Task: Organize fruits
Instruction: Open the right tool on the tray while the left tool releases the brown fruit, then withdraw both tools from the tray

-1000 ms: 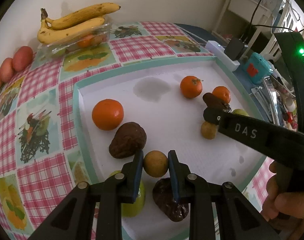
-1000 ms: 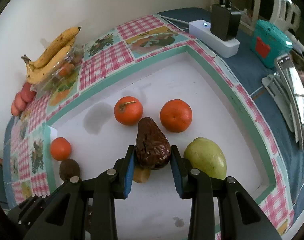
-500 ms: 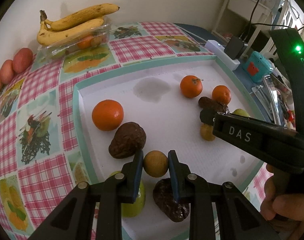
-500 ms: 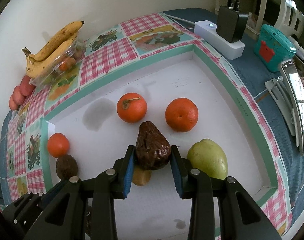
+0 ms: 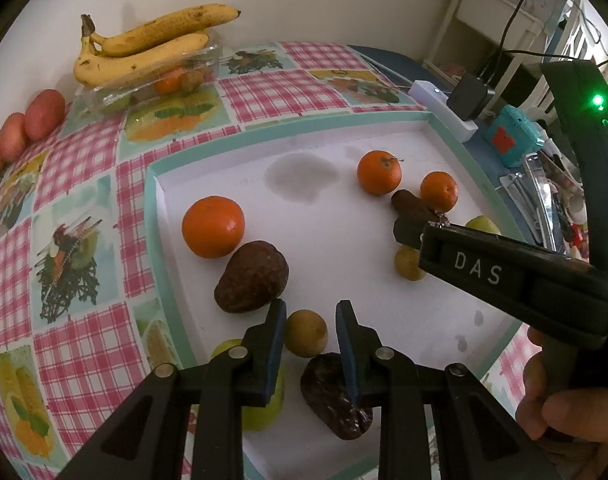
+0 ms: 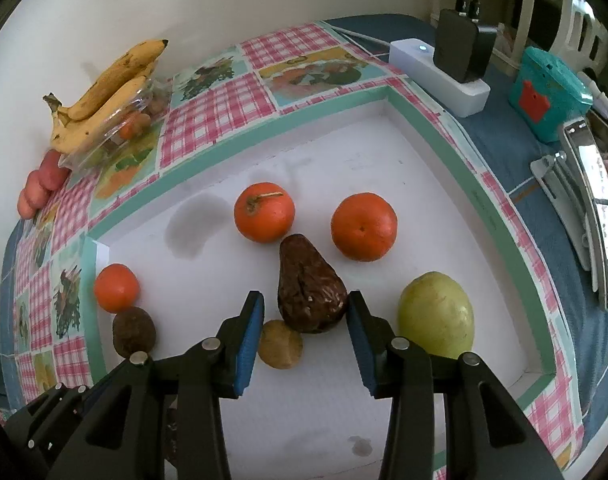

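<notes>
A white tray with a teal rim [image 5: 152, 208] holds the fruit. My left gripper [image 5: 310, 320] points down over a small yellow-brown round fruit [image 5: 306, 332]. Its jaws are opening; the fruit sits between them with a thin gap at the right pad. My right gripper [image 6: 304, 308] straddles a dark wrinkled avocado [image 6: 310, 292], which lies on the tray. Its jaws are opening too, and the left pad stands off the avocado. The left wrist view shows the right gripper [image 5: 408, 232] across the tray, with a person's hand [image 5: 564, 412] on its handle.
Oranges [image 5: 213, 226] [image 6: 264, 212] [image 6: 363, 226], a second dark avocado [image 5: 252, 276], a green fruit [image 6: 436, 316] and a tan fruit [image 6: 280, 344] lie in the tray. Bananas [image 5: 144, 48] top a clear box at the back left. A power strip [image 6: 436, 76] and phone stand [image 6: 596, 216] are on the right.
Both pairs of jaws have parted a little. The small round fruit and the dark avocado, gripped before, now sit with gaps beside the pads. Neither hand has shifted.
</notes>
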`<state>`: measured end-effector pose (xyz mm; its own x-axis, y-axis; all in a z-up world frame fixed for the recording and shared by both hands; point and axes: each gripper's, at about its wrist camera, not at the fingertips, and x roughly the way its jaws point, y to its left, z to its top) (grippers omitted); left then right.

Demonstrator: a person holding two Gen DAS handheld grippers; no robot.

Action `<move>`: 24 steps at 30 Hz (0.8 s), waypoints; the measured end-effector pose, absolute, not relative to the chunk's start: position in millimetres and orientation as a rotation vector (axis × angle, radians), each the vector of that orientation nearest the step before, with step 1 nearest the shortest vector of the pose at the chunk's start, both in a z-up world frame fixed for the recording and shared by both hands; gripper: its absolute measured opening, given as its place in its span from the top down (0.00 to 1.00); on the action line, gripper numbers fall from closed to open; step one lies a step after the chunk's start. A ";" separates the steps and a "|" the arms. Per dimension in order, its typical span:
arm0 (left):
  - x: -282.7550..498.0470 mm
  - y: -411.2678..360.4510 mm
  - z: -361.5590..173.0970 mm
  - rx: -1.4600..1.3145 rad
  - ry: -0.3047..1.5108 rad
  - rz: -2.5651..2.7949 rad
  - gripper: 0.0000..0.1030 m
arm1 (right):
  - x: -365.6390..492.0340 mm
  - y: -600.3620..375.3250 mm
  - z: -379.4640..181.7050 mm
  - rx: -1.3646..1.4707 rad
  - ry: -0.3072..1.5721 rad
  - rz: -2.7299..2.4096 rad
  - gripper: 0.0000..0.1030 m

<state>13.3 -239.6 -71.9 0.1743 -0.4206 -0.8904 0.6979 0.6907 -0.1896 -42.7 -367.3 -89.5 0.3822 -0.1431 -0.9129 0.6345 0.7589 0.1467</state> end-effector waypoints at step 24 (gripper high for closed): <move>69.5 -122.2 -35.3 0.193 1.066 -0.416 0.00 | -39.7 -343.1 -69.3 0.446 1.019 -0.501 0.20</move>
